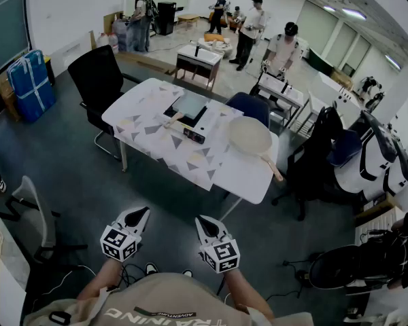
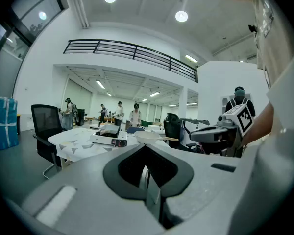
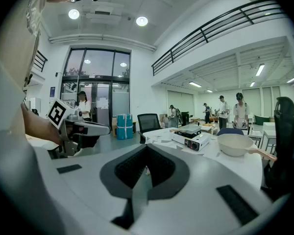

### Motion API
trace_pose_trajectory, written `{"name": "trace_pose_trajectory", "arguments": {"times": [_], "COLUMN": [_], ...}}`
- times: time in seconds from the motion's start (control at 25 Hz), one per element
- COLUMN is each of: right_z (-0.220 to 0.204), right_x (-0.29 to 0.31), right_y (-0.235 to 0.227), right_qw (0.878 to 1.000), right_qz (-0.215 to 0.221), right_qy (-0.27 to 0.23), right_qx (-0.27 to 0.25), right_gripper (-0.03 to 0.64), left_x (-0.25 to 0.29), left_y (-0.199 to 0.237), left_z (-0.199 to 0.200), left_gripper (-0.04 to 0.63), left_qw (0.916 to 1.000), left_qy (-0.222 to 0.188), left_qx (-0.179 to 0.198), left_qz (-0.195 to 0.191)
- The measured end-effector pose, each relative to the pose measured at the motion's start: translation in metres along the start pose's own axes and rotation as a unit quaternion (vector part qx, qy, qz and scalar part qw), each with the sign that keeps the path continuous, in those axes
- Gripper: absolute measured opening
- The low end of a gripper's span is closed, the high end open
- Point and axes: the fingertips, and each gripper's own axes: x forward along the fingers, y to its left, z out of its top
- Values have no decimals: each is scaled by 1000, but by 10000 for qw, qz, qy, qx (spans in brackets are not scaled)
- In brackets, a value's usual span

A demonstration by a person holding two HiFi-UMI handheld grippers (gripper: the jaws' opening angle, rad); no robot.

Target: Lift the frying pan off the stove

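Observation:
A cream frying pan (image 1: 250,136) rests on the white table (image 1: 149,131), to the right of the portable stove (image 1: 189,111), with its wooden handle pointing at the table's near right corner. A flat grey plate lies on the stove. Both grippers are held close to my body, well short of the table. The left gripper (image 1: 137,217) and the right gripper (image 1: 205,223) are shut with nothing in them. In the left gripper view the pan (image 2: 148,136) and stove (image 2: 110,139) show far off beyond the closed jaws. In the right gripper view the pan (image 3: 237,144) sits right of the stove (image 3: 192,137).
A black office chair (image 1: 100,77) stands at the table's left end and a blue chair (image 1: 250,106) behind it. A white chair (image 1: 34,209) is at my left, dark bags and seats (image 1: 340,148) at the right. Several people stand in the background.

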Motion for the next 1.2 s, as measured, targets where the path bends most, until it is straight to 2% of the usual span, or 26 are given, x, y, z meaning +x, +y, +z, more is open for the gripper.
{"name": "trace_pose_trajectory", "arguments": {"times": [0.32, 0.6, 0.8, 1.0, 1.2], "right_z": [10, 2, -10, -10, -15], "right_x": [45, 74, 95, 123, 156], "right_y": [16, 32, 38, 25, 5], "right_qw": [9998, 9995, 9992, 9992, 9988], "right_qz": [-153, -299, -241, -152, 31], "right_qy": [-99, 76, 315, 340, 383], "right_qx": [-75, -23, 82, 162, 311], "right_gripper": [-3, -3, -3, -3, -3], "left_x": [4, -15, -11, 12, 31], "left_y": [39, 82, 97, 107, 129], "left_z": [16, -7, -21, -18, -19], "left_gripper": [0, 0, 0, 0, 0], "left_qw": [9997, 9995, 9981, 9981, 9983], "left_qy": [-172, -104, -50, 2, 203], "left_qx": [-11, -246, -563, -534, -510], "left_qz": [-165, -181, -258, -310, -191]}}
